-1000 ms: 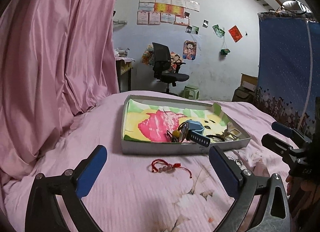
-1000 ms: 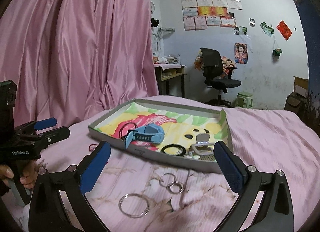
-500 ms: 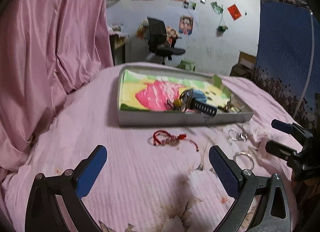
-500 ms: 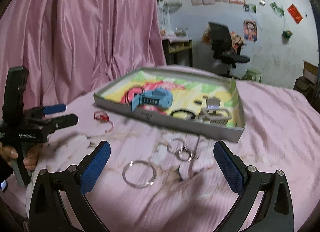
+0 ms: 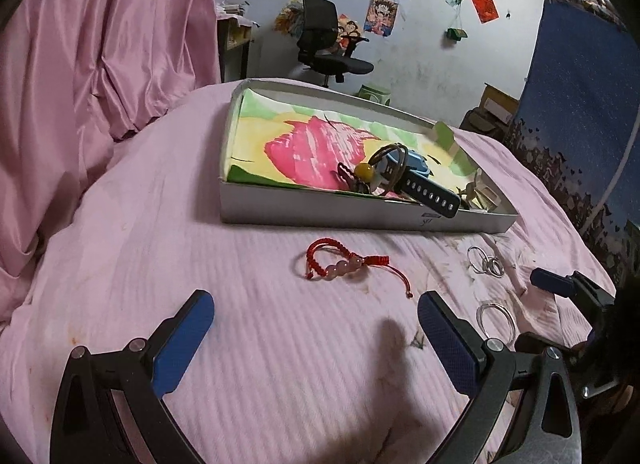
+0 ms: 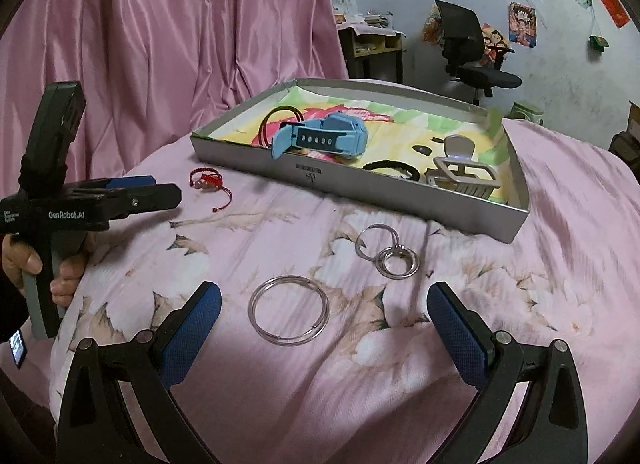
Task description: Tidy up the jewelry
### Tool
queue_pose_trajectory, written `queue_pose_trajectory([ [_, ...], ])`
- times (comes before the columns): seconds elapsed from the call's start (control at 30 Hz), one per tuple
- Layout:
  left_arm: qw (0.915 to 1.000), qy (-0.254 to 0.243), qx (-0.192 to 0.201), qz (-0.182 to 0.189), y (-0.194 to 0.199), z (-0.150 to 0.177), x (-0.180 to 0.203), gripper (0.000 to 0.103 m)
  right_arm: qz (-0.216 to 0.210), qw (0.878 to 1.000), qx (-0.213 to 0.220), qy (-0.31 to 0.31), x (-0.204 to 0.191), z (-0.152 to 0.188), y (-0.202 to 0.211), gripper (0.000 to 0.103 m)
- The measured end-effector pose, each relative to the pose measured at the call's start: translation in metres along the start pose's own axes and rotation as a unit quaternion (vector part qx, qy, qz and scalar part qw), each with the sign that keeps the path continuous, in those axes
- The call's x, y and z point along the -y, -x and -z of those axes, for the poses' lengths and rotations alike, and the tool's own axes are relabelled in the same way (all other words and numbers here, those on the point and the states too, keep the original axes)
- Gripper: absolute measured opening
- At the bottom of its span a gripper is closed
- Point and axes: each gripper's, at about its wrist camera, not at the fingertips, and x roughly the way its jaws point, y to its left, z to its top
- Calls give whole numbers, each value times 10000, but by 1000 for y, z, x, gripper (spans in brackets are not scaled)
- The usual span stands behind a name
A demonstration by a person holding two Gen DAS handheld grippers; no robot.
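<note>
Left wrist view: the left gripper (image 5: 316,328) hangs over a pink bedsheet (image 5: 160,248) with its two blue-padded fingers spread wide apart and nothing between them. A shallow grey tray (image 5: 360,218) with a bright pink, yellow and green lining sits on the sheet and serves as the landmark. Just in front of the tray's near wall lies a red cord bracelet (image 5: 340,264) with pale pink beads, between the tray and the left gripper. Inside the tray are a blue watch (image 6: 324,136), a dark looped cord with a yellow bead (image 5: 365,172), a black braided band (image 6: 394,168) and a grey hair claw clip (image 6: 460,174). Right wrist view: the right gripper (image 6: 324,328) also has its fingers wide apart and empty. A large silver bangle (image 6: 289,310) lies on the sheet in front of the tray, close to the right gripper's fingertips. Nearer the tray's front wall rest smaller silver rings (image 6: 386,252), touching one another. A hand (image 6: 36,272) grips the left gripper's handle, off to the tray's left.
</note>
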Motion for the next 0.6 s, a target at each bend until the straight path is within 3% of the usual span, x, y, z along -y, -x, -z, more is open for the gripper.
queue_pose_trajectory([
  [0.07, 10000, -54, -27, -3, -4, -2, 2, 102, -24, 10000, -20, 5, -2, 1, -1, 100],
  [0.2, 9997, -244, -72, 51, -10, -6, 9, 102, -128, 9998, -115, 140, -9, 3, -4, 78],
  [0.27, 9993, -336, -103, 110, -14, -8, 14, 101, -146, 9995, -194, 213, -13, 5, -7, 73],
  [0.6, 9979, -552, -287, 192, -31, -15, 24, 76, -149, 9990, -356, 246, -18, 9, -14, 50],
])
